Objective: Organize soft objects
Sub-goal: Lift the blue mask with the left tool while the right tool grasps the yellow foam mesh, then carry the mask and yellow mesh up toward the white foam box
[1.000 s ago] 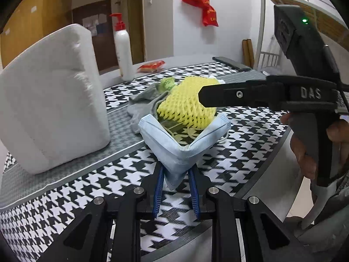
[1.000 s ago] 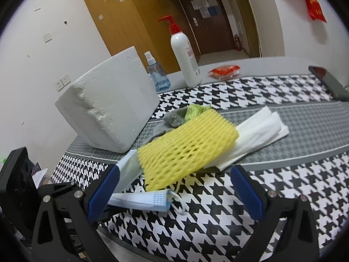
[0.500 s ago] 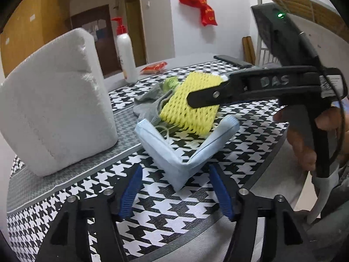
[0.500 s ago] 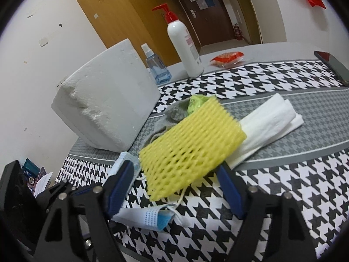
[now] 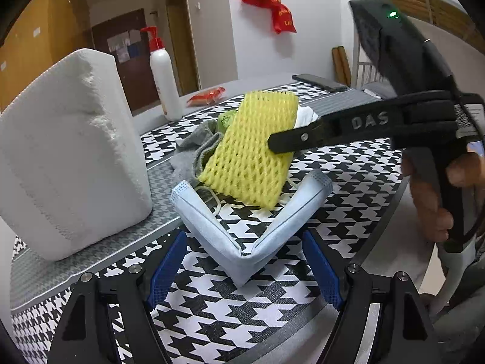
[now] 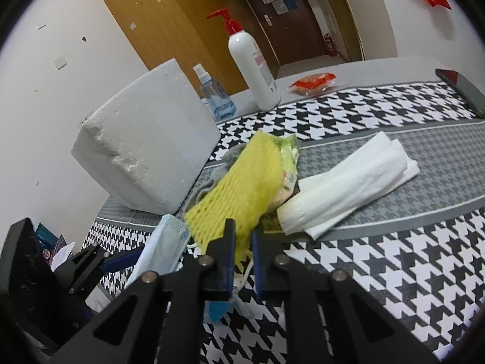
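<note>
My right gripper [image 6: 242, 251] has its two fingers closed on the near edge of the yellow foam net [image 6: 242, 191], which tilts up off the pile. My left gripper [image 5: 242, 261] stands with fingers wide apart, nothing between the pads; the folded blue face mask [image 5: 242, 230] lies between them on the houndstooth tablecloth [image 5: 348, 163], bent into a V, apparently untouched.

Handling, as I judge it: the foam net is very light, springy and open-meshed. It will crush under pressure and recover, so an edge pinch suffices; no breakage risk. The mask is limp, thin fabric; its fold at the near corner is the sensible hold, as the ear loops would snag.

Beyond the net sit a grey cloth [image 5: 197, 148], a green crumpled item [image 5: 224, 119] and a folded white tissue stack [image 6: 348, 188]. The white foam block [image 5: 69, 151] stands to the left, well apart from the fingers.

Legible writing: "DAS" on the right gripper's arm, seen from the left wrist. The label on the pump bottle [image 6: 254, 66] is too blurred to read.
</note>
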`<state>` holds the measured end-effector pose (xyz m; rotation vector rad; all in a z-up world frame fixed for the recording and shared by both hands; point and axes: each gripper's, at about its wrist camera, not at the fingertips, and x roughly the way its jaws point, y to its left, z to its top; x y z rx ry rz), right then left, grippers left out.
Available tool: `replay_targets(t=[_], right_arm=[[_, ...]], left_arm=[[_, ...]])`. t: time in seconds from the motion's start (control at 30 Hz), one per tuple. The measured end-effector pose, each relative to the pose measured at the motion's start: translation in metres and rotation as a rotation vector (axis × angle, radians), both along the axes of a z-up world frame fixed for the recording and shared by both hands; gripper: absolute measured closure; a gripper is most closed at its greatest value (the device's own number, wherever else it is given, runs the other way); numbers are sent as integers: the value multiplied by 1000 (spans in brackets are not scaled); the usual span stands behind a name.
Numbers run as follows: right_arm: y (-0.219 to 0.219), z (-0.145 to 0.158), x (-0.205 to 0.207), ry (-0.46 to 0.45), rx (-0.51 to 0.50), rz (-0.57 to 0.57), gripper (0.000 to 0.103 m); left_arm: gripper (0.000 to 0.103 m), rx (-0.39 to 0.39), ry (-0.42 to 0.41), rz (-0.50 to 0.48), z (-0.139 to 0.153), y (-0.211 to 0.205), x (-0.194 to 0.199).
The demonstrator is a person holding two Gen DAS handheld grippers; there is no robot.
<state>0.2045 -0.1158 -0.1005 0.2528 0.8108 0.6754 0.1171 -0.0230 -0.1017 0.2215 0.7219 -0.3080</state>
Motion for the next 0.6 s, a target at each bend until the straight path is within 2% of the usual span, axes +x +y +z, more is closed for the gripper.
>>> replay_targets(t=[0.2, 0.23, 0.27, 0.43, 0.6], right_arm=[[-16, 14, -6, -35, 26, -25, 90], [-19, 16, -7, -38, 29, -30, 90], [-22, 17, -8, -42, 31, -34, 90], [-30, 19, -12, -52, 33, -52, 90], [-36, 22, -15, -62, 46, -65, 90]], left_arm=[[25, -34, 9, 2, 1, 2, 7], [32, -41, 10, 4, 2, 3, 8], [42, -48, 14, 5, 2, 3, 13], [73, -99, 52, 25, -1, 11, 24], [78, -102, 47, 34, 0, 12, 19]])
